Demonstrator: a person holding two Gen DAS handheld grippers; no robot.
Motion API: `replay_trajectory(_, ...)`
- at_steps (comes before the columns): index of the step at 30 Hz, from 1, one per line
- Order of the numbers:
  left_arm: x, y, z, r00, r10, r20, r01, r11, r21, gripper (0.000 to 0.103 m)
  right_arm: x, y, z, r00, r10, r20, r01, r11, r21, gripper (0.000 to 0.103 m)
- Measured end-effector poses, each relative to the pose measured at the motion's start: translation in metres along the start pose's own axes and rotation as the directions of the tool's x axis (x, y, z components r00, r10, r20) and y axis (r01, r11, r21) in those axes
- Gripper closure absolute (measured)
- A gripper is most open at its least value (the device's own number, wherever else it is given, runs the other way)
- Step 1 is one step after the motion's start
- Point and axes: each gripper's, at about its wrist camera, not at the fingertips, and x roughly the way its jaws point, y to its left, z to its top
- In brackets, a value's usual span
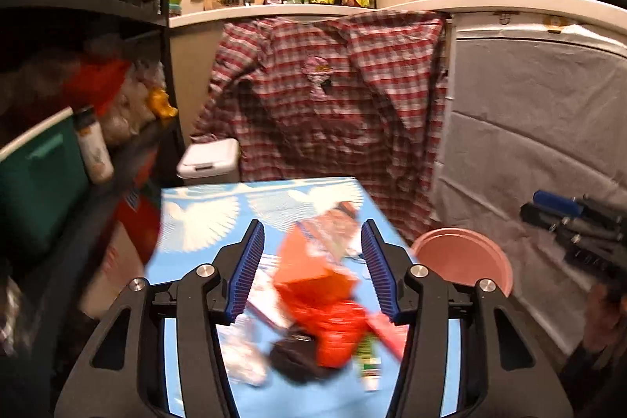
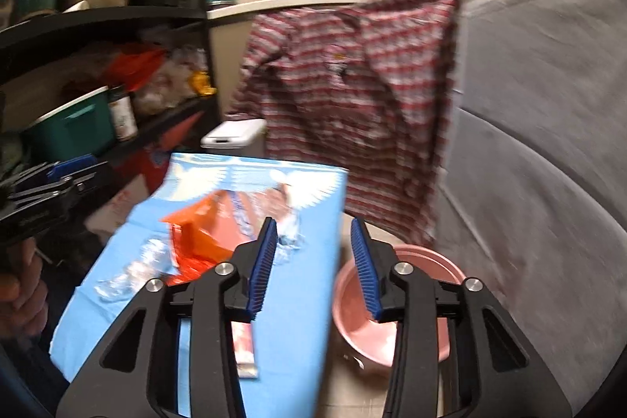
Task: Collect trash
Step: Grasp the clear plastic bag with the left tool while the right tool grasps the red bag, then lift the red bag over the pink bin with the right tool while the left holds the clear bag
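The left gripper (image 1: pixel 311 253) stands at the bottom centre of its own view, blue ribbed pads (image 1: pixel 247 277) parted to a middling gap with nothing pressed between them. Beyond that gap lies the trash: an orange plastic bag (image 1: pixel 325 300) crumpled on a light blue cloth (image 1: pixel 196 206) printed with white doves, with clear wrappers (image 1: pixel 243 351) to its lower left and a small tube with a green label (image 1: pixel 368 359) to its lower right. The print on these is too blurred to read.

The right gripper (image 2: pixel 313 249) sits low in its own frame, jaws at a narrower gap and empty. Its left pad overlaps the cloth's right edge; its right pad overlaps a pink plastic basin (image 2: pixel 392 335), which stands just right of the cloth.

Only the right view shows the basin's inside and a pink-and-white packet (image 2: pixel 245 351) on the cloth's near part. Only the left view shows the dark object (image 1: pixel 290 355) beneath the orange bag.

Further out in both views, a red checked shirt (image 1: pixel 333 96) hangs from the white countertop (image 1: pixel 274 12), and a white lidded bin (image 1: pixel 209 159) stands left of it. Dark shelving fills the left side, holding a green tub (image 1: pixel 35 183).
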Motion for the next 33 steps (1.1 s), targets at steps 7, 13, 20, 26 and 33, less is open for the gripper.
replay_trajectory(7, 0.034, 0.065, -0.034, 0.993, 0.005, -0.116, -0.016, 0.995, -0.094, 0.071, 0.051, 0.049, -0.011, 0.976, 0.207, -0.068, -0.210, 0.977, -0.035, 0.087)
replay_trajectory(13, 0.070, 0.093, -0.071, 0.956, -0.048, -0.289, 0.020, 0.995, -0.100, 0.071, 0.104, 0.067, -0.049, 0.933, 0.295, -0.206, -0.292, 0.955, 0.046, 0.078)
replay_trajectory(20, 0.108, 0.116, -0.110, 0.882, -0.134, -0.451, 0.051, 0.980, -0.191, 0.047, 0.155, 0.073, -0.071, 0.882, 0.328, -0.340, -0.306, 0.945, 0.118, 0.057)
replay_trajectory(26, 0.123, 0.112, -0.129, 0.836, -0.177, -0.519, 0.090, 0.978, -0.190, 0.045, 0.170, 0.078, -0.076, 0.861, 0.342, -0.377, -0.317, 0.940, 0.129, 0.057)
replay_trajectory(33, 0.129, 0.111, -0.133, 0.806, -0.234, -0.544, 0.126, 0.965, -0.228, 0.056, 0.165, 0.082, -0.076, 0.852, 0.357, -0.383, -0.339, 0.934, 0.116, 0.077)
